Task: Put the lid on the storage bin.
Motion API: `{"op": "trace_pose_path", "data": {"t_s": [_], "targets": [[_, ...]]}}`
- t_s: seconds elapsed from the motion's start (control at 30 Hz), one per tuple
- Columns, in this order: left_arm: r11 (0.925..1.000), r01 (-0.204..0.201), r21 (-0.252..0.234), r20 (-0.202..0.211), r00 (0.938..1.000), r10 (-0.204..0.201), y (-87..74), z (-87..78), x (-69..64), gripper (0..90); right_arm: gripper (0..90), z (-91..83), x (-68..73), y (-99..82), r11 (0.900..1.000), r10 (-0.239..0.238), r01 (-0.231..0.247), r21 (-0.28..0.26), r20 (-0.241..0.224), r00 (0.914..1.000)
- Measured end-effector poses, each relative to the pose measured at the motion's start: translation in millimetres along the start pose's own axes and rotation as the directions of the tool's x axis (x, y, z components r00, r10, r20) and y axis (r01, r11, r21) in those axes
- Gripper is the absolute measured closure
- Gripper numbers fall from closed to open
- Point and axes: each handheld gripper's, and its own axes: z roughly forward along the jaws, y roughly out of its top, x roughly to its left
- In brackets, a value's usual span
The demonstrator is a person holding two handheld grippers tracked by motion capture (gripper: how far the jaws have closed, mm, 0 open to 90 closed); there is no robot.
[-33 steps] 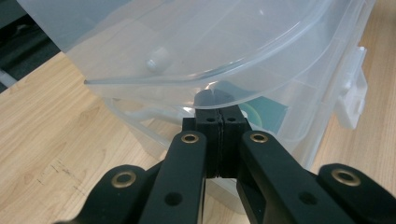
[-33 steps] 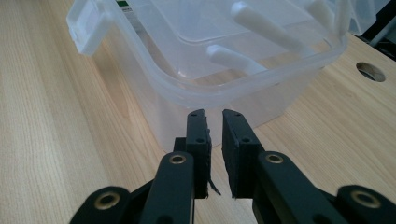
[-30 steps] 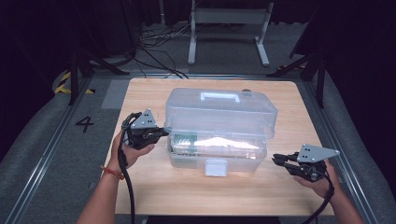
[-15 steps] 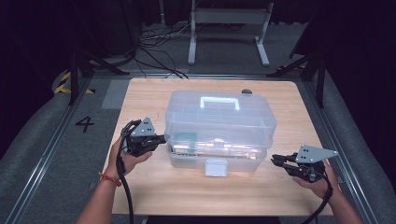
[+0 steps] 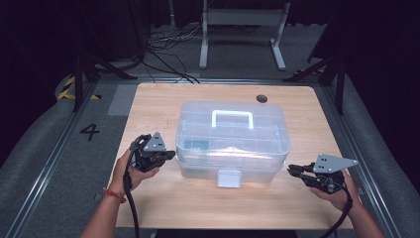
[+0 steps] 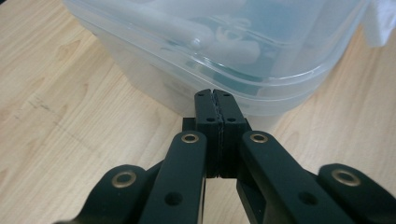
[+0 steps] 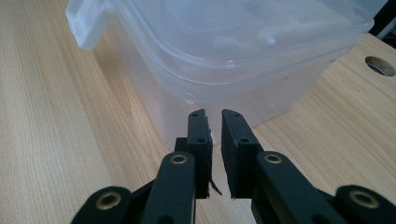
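Your left gripper [image 5: 166, 154] has dropped back toward you over the last second: it sat higher along the box's nine o'clock end, and it now lies lower, near the eight o'clock corner of the clear storage box [image 5: 233, 144]. Your right gripper [image 5: 296, 170] has barely shifted and sits off the box's four o'clock corner. The box itself has not moved; it stands in the middle of the table [image 5: 163, 198], lid on, white handle [image 5: 233, 119] lying flat on top at twelve o'clock of the lid, white front latch [image 5: 229, 177] at six o'clock facing you and seemingly down. I judge this as you squaring up to both ends of the box before working on it; nothing is opened or lifted yet.

In the left gripper view your left gripper [image 6: 215, 100] has its jaws pressed flat together with no gap and nothing between them, tips just short of the box wall [image 6: 154, 88] beneath the lid's rim; I cannot tell whether they touch it. In the right gripper view your right gripper [image 7: 215, 116] is a narrow slit apart, empty, aimed at the box's corner [image 7: 187, 112] under the rim, close but apart. The latch [image 7: 86, 25] shows at eleven o'clock there, the table's cable hole [image 7: 380, 65] at two o'clock
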Motion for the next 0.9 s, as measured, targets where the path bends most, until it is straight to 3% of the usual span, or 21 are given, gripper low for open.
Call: {"op": "trace_pose_path", "data": {"t_s": [0.27,0.53,0.7,0.9], "targets": [[0.9997,-0.021,0.015,-0.015,0.9997,0.021,-4.2,-3.6,-10.5,89.9,81.2,-0.2,1.2,1.4,1.0000,-0.002,0.002,-0.003,0.004,1.0000],[0.9956,-0.043,0.084,-0.038,0.9982,0.046,-17.8,-2.0,-19.1,83.5,75.2,0.6,1.9,4.5,0.9994,-0.019,0.019,0.028,0.017,0.9997],[0.9952,-0.018,0.096,-0.065,0.9976,0.025,-28.8,-0.9,-19.8,76.0,71.1,-1.8,1.1,2.1,0.9980,-0.018,0.016,0.061,0.039,0.9991],[0.9931,-0.005,0.117,-0.072,0.9973,0.014,-42.6,3.1,-22.1,68.3,64.3,-5.7,-4.7,-12.5,0.9987,0.005,-0.008,0.050,0.047,0.9989]]}}
